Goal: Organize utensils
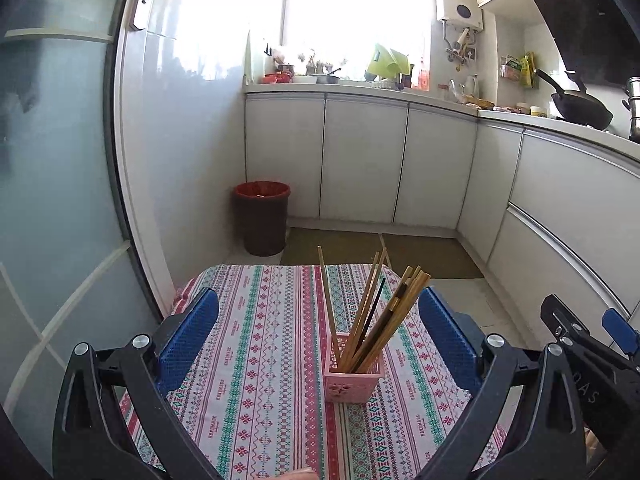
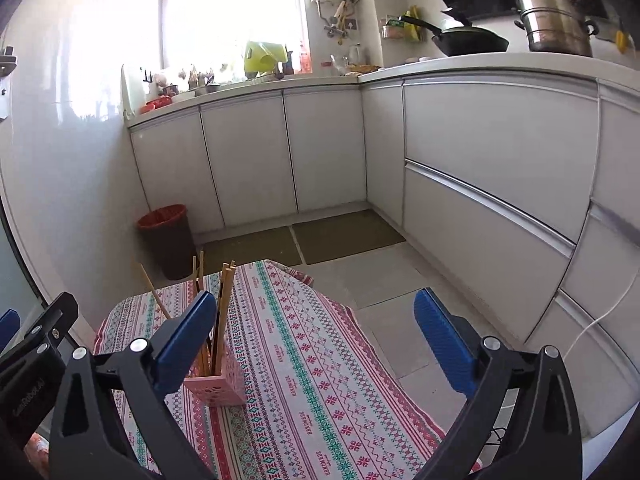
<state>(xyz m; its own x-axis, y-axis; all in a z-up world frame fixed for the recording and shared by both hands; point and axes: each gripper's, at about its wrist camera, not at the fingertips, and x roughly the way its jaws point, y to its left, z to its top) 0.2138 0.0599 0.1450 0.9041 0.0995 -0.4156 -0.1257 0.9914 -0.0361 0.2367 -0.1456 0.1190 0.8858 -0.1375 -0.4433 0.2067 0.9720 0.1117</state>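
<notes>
A pink perforated holder [image 1: 353, 376] stands upright on a small table with a patterned cloth [image 1: 260, 360]. Several wooden chopsticks [image 1: 372, 312] and a dark one lean in it. My left gripper [image 1: 318, 320] is open and empty, its blue pads either side of the holder and above the table. In the right wrist view the holder [image 2: 218, 390] stands at the left, partly behind my left blue pad [image 2: 186, 336]. My right gripper [image 2: 316, 332] is open and empty above the cloth [image 2: 320, 360]. The right gripper also shows at the left wrist view's right edge [image 1: 580, 344].
A red-lined bin [image 1: 262, 216] stands on the floor beyond the table. White cabinets [image 1: 360, 160] run along the back and right, with a wok [image 1: 580, 108] and a steel pot [image 2: 554, 24] on the counter. A glass door [image 1: 60, 160] is at the left.
</notes>
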